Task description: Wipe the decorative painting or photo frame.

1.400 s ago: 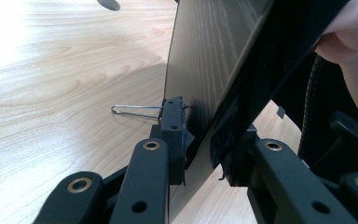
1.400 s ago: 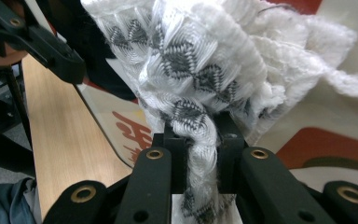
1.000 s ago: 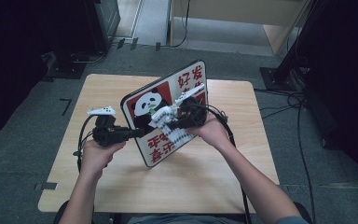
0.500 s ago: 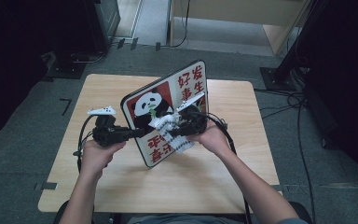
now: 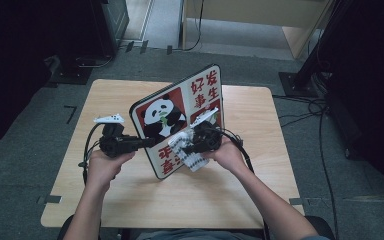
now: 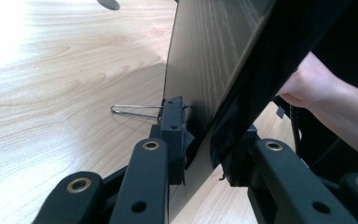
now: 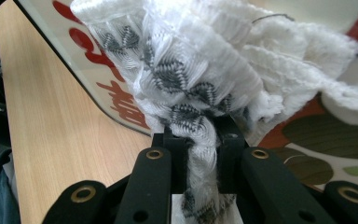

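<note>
1. Table (image 5: pixel 130 200): light wood-grain top with rounded corners, standing on grey carpet (image 5: pixel 25 170); bare wood across the near and left parts.
2. Panda board (image 5: pixel 180 117): flat panel printed with a panda and red characters, held tilted on edge over the table's middle; its back is dark wood grain in the left gripper view (image 6: pixel 214 51).
3. Left gripper (image 5: pixel 147 142): jaws clamped on the board's left edge.
4. Wire clip (image 6: pixel 135 111): thin metal loop lying on the table just left of that edge.
5. Right gripper (image 5: pixel 192 147): jaws closed on a white cloth (image 7: pixel 205 70) with a dark zigzag pattern, pressed to the board's printed face.
6. Room: dark cabinets (image 5: pixel 105 20) at far left, cables (image 5: pixel 305 107) on the floor at right, a pale wooden unit (image 5: pixel 260 15) at the far side.
</note>
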Demonstrator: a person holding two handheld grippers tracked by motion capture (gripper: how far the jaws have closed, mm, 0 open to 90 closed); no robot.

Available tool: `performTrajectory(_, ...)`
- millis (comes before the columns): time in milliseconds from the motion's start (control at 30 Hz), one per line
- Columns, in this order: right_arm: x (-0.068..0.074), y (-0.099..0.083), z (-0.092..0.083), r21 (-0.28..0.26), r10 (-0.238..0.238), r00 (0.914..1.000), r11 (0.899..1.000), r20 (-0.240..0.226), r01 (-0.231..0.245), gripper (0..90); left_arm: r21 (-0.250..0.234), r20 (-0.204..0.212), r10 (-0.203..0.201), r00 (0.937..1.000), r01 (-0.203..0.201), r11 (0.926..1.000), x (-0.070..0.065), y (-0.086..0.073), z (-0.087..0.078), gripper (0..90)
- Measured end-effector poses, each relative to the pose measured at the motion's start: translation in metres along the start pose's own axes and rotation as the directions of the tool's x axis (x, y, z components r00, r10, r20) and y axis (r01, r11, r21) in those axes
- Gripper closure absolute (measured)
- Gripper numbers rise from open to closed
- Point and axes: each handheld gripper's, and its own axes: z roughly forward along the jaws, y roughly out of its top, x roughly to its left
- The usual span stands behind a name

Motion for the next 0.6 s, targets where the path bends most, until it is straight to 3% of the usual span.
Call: performTrajectory(600,-0.007,-0.018,0.013,0.034,0.032,0.9995,0.999,-0.005,-0.032,80.5,-0.001,-0.005,-0.001,1.0000,0.001,1.0000,-0.001,-0.001,0.000,74.2)
